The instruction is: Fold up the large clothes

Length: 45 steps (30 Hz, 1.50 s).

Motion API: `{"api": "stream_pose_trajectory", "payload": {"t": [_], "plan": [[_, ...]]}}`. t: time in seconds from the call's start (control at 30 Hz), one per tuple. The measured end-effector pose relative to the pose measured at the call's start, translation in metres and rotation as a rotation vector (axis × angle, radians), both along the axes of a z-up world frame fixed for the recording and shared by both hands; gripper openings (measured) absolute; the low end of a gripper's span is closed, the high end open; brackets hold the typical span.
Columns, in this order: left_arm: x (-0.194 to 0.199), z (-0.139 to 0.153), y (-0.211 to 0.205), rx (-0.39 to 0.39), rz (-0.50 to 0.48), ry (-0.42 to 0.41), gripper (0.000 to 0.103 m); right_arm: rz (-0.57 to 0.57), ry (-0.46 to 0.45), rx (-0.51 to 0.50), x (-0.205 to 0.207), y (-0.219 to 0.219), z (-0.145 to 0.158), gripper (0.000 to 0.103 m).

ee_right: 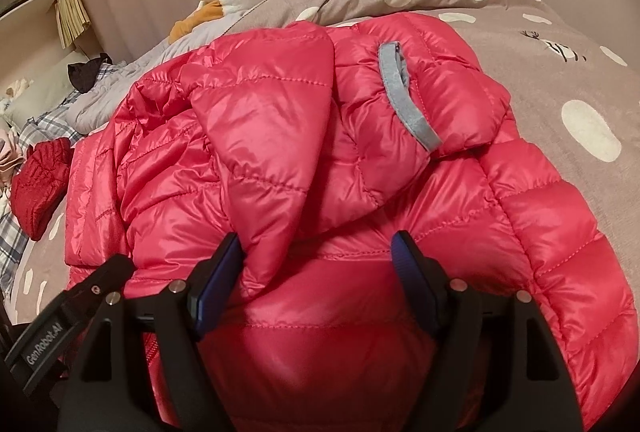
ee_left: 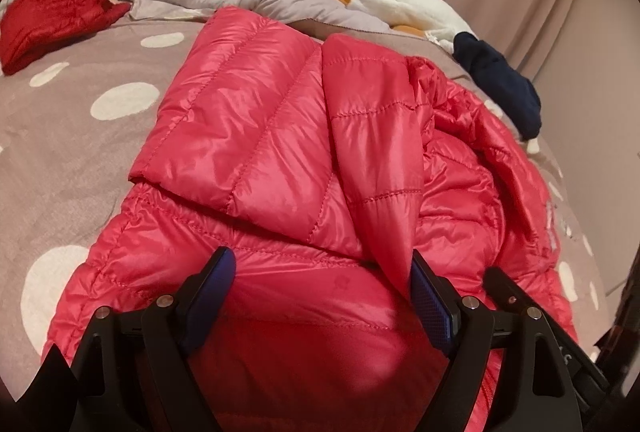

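Red jacket [ee_left: 280, 136] lay on the bed [ee_left: 60, 160], sleeves folded in. Left tongs [ee_left: 320, 296] and right tongs [ee_right: 316, 268] stood wide over its near hem, probably gripping nothing. Next: pinch hem, fold toward collar.

The red puffer jacket [ee_left: 320, 160] fills the near middle of the bed [ee_left: 80, 136], its 2 sleeves folded over the body in a raised hump. Left of it, dotted cover lies bare up to a dark red garment [ee_left: 56, 16] at the far left. A navy garment [ee_left: 500, 84] and a white fleece [ee_left: 400, 0] block the far right edge.
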<state>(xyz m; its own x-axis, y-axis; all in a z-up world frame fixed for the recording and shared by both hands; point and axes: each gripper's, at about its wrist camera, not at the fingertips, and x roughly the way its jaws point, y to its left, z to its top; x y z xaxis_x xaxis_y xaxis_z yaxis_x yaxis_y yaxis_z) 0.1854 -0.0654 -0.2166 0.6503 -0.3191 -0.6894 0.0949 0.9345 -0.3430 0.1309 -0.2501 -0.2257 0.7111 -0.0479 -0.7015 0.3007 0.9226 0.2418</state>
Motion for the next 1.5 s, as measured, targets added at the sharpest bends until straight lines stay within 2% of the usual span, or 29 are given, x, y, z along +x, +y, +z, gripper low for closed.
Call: {"api": "stream_pose_trajectory", "payload": {"t": [0.3,0.53,0.73,0.9,1.07,1.23,1.3,1.43,1.5], "plan": [[-0.018,0.006,0.018,-0.041,-0.005,0.000,0.084,0.017,-0.003,-0.007,0.000,0.001,0.001,0.085],[-0.025,0.001,0.007,0.077,0.001,-0.039,0.084,0.016,-0.009,-0.007,-0.002,0.002,0.001,0.088],[-0.028,-0.002,0.008,0.090,0.011,-0.056,0.085,0.028,-0.027,0.020,-0.005,0.001,0.000,0.093],[-0.026,-0.004,0.002,0.129,0.013,-0.049,0.086,0.033,-0.065,0.083,-0.010,-0.006,-0.001,0.094],[-0.026,-0.004,-0.004,0.189,0.020,-0.045,0.088,0.044,-0.057,0.076,-0.008,-0.002,-0.001,0.097],[-0.032,0.001,0.008,0.130,0.035,-0.057,0.088,0.046,-0.068,0.091,-0.013,-0.002,0.001,0.098],[-0.048,0.008,0.021,0.088,0.072,-0.091,0.088,0.046,-0.094,0.112,-0.025,-0.003,0.006,0.098],[-0.088,0.031,0.060,0.028,0.233,-0.174,0.090,0.058,-0.147,0.151,-0.058,-0.010,0.024,0.099],[-0.107,0.038,0.079,0.006,0.299,-0.223,0.097,0.033,-0.166,0.142,-0.076,-0.012,0.031,0.101]]}}
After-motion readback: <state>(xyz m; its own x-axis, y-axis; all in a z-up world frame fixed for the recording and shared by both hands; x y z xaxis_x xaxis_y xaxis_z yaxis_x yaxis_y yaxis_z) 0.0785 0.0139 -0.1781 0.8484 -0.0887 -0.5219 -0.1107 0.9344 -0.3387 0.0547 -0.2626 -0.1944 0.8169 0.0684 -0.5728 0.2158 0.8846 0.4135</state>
